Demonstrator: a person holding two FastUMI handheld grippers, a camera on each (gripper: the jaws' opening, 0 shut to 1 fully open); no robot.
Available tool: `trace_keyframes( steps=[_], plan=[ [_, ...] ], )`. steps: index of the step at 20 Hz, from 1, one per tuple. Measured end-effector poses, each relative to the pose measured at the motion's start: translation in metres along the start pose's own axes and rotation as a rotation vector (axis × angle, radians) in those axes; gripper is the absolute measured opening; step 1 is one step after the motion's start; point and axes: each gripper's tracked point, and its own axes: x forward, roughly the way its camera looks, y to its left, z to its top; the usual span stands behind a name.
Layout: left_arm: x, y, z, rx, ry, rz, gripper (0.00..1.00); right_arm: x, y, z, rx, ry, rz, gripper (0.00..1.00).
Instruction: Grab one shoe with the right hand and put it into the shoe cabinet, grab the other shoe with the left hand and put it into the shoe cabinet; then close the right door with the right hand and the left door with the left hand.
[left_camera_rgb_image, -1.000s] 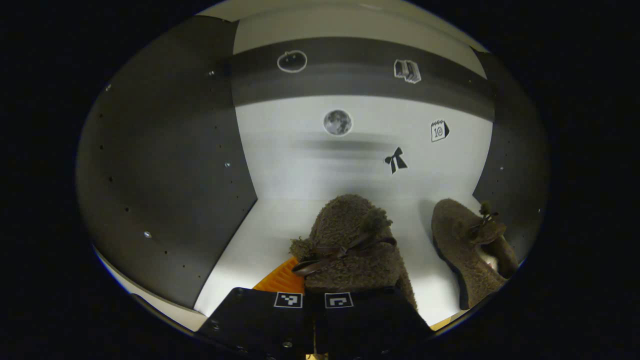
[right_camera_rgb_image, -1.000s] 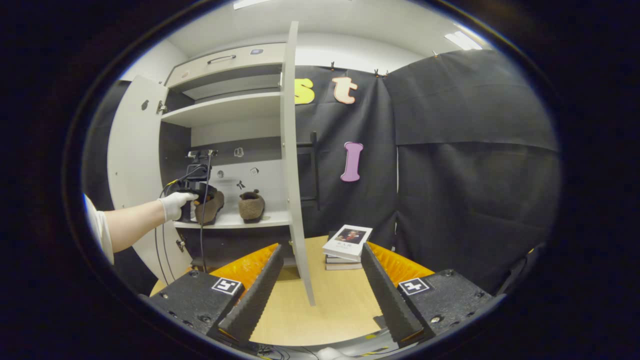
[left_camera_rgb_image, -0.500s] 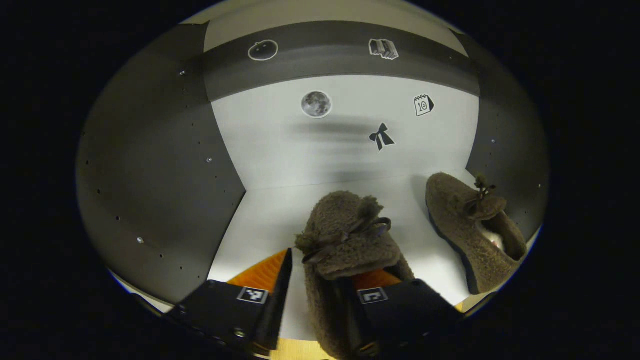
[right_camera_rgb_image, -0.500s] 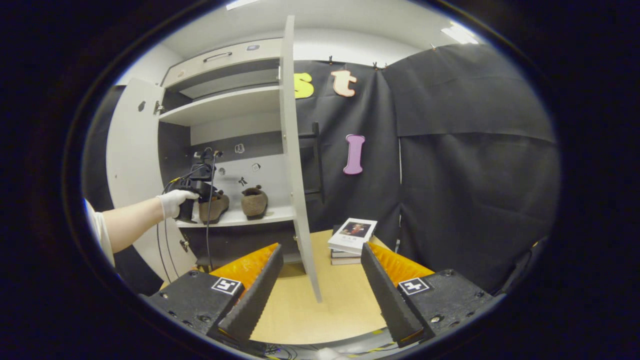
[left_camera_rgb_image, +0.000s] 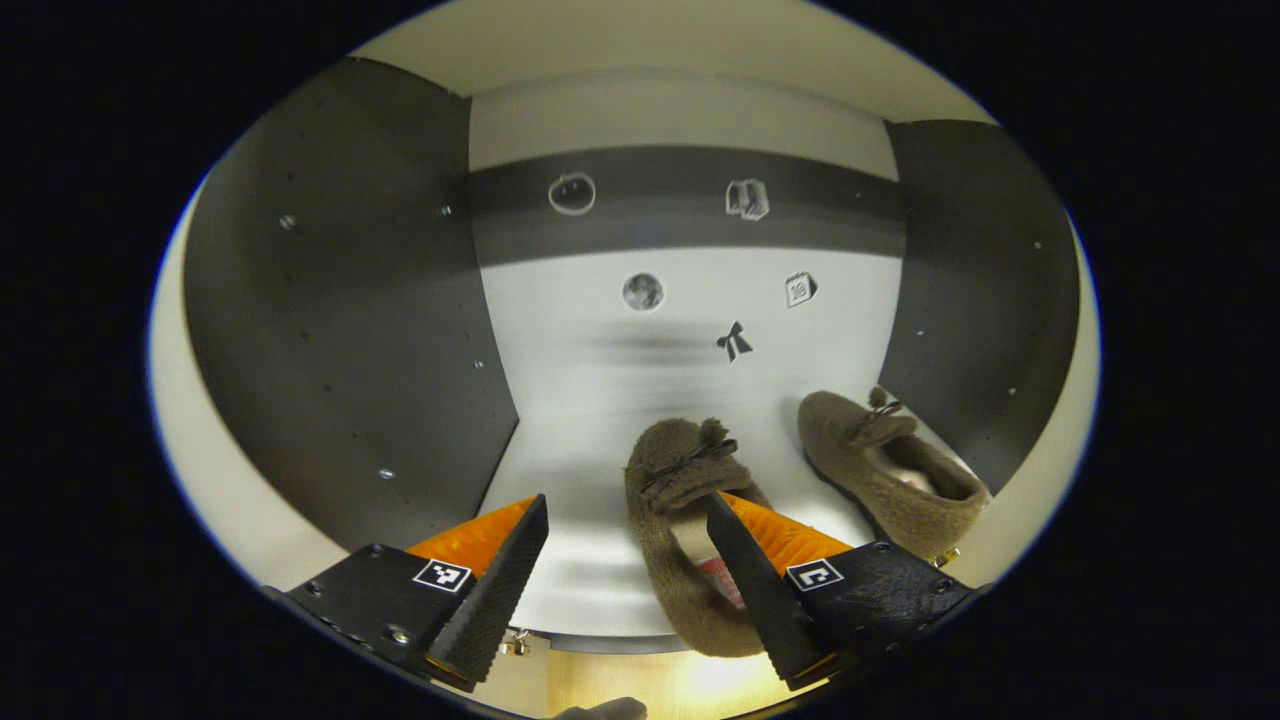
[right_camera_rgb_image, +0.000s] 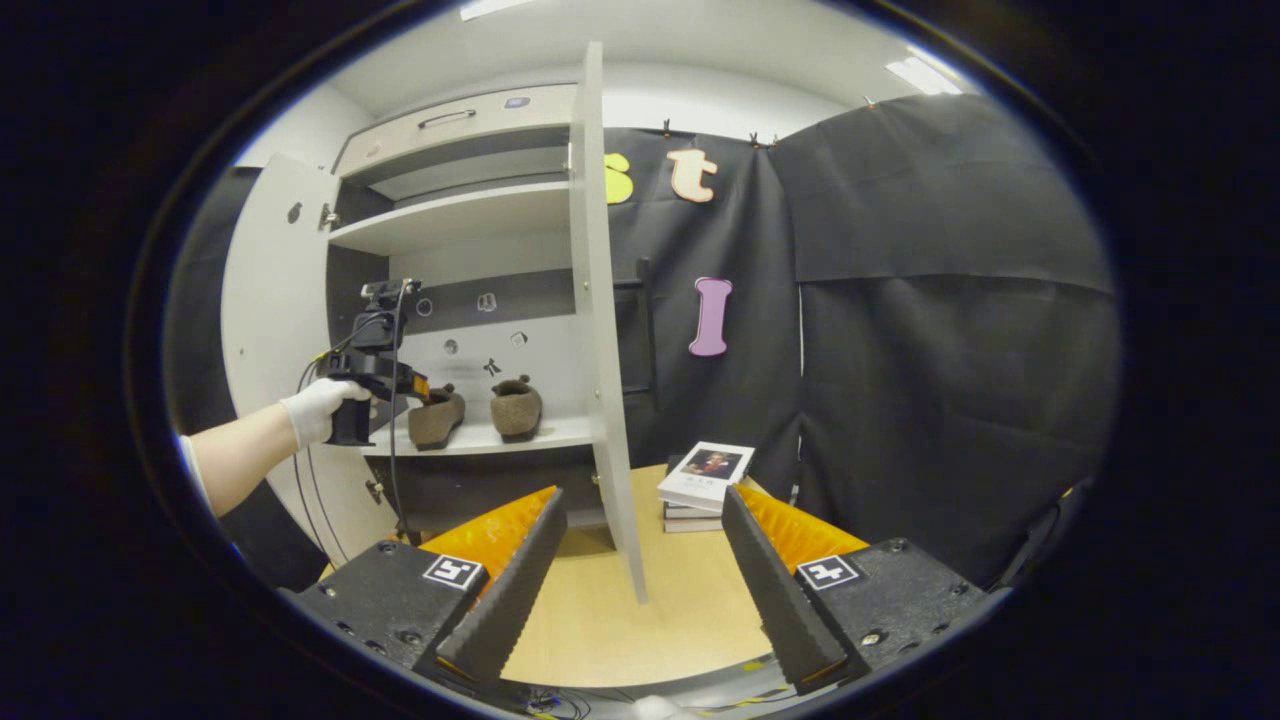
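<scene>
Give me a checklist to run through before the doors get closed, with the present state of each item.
1. Both shoes on the shelf: the near shoe and the far shoe rest inside the cabinet. Ok.
2. Left gripper released: fingers apart, holding nothing. Ok.
3. Near shoe's heel behind the shelf edge: seems to overhang. Cannot tell.
4. Right gripper free for its door: open, empty. Ok.
5. Right door swing path: books lie on the other side. Ok.
6. Left door path: the left gripper is in front of the opening. Not ok.
</scene>
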Motion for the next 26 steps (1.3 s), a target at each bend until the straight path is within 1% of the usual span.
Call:
trace_keyframes(
  steps=[3,4,5,6,7,8,9,10,13,17,18,20,22,24,25,26],
  plan=[
    [-0.052,-0.006,0.018,0.042,-0.114,-0.018,0.97,-0.009,0.010,0.003,-0.011,-0.013,0.015,0.99],
    [-0.071,-0.007,0.020,0.071,-0.152,-0.013,0.97,-0.012,0.013,0.003,-0.016,-0.018,0.021,0.99],
    [-0.088,-0.007,0.023,0.093,-0.194,-0.006,1.00,-0.016,0.017,0.004,-0.021,-0.026,0.029,0.99],
    [-0.108,-0.007,0.025,0.104,-0.229,-0.006,0.97,-0.020,0.020,0.005,-0.028,-0.032,0.032,0.99],
    [-0.128,-0.009,0.022,0.099,-0.255,-0.014,0.96,-0.023,0.022,0.004,-0.032,-0.035,0.036,0.99],
    [-0.150,-0.009,0.020,0.086,-0.276,-0.022,1.00,-0.027,0.026,0.003,-0.032,-0.036,0.042,0.99],
    [-0.170,-0.008,0.015,0.071,-0.286,-0.032,1.00,-0.030,0.029,0.004,-0.032,-0.038,0.047,0.99],
    [-0.189,-0.006,0.011,0.063,-0.299,-0.043,0.96,-0.034,0.031,0.004,-0.036,-0.041,0.053,0.99],
    [-0.238,0.008,-0.003,0.060,-0.345,-0.034,0.96,-0.046,0.036,0.002,-0.047,-0.052,0.061,0.99],
    [-0.299,0.028,-0.034,0.009,-0.362,-0.018,0.96,-0.057,0.037,-0.003,-0.052,-0.053,0.058,0.99],
    [-0.314,0.031,-0.041,0.004,-0.368,-0.019,0.96,-0.059,0.037,-0.004,-0.055,-0.054,0.060,0.99],
    [-0.344,0.040,-0.057,0.009,-0.381,0.004,0.96,-0.063,0.036,-0.006,-0.062,-0.050,0.058,0.99],
    [-0.369,0.046,-0.078,0.009,-0.377,0.023,0.96,-0.066,0.034,-0.009,-0.060,-0.045,0.059,0.99],
    [-0.388,0.045,-0.102,-0.016,-0.353,0.026,0.96,-0.067,0.034,-0.011,-0.062,-0.038,0.058,0.99],
    [-0.394,0.042,-0.113,-0.022,-0.344,0.019,1.00,-0.066,0.033,-0.013,-0.065,-0.033,0.058,0.99],
    [-0.401,0.041,-0.124,-0.026,-0.333,0.026,0.96,-0.064,0.033,-0.013,-0.067,-0.031,0.062,0.99]
  ],
)
